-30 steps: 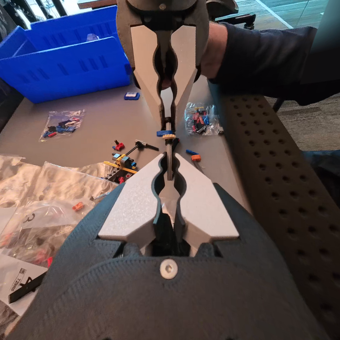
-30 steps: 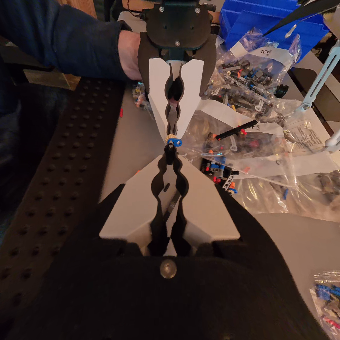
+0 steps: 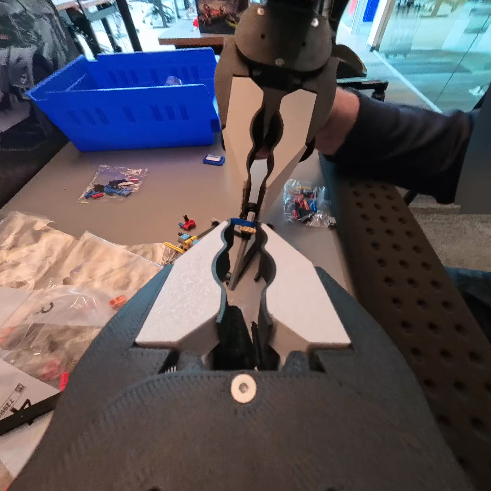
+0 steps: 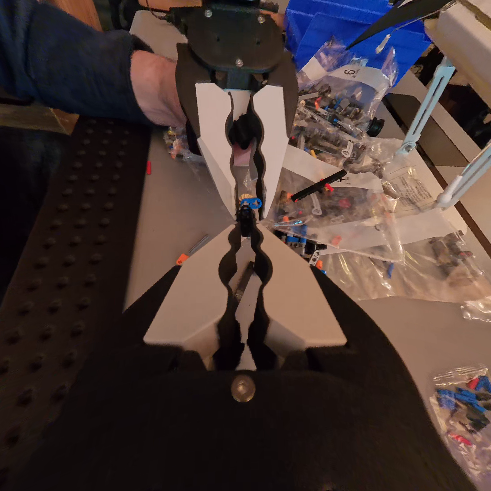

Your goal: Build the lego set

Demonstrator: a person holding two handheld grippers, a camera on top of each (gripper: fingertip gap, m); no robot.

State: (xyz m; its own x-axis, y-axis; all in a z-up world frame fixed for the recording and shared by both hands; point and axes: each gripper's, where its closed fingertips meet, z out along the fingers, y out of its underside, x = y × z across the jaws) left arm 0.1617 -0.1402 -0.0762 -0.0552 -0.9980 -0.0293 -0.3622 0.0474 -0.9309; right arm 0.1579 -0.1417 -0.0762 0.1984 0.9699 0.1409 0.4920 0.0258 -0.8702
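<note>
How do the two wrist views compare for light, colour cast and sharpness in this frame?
Left wrist view: cool daylight from the windows behind, blue bin and grey table crisp, strong wide-angle bending at the edges. Right wrist view: dimmer, warm orange cast, the right gripper body nearly black, glare on the plastic bags, slight blur on the sleeve.
</note>
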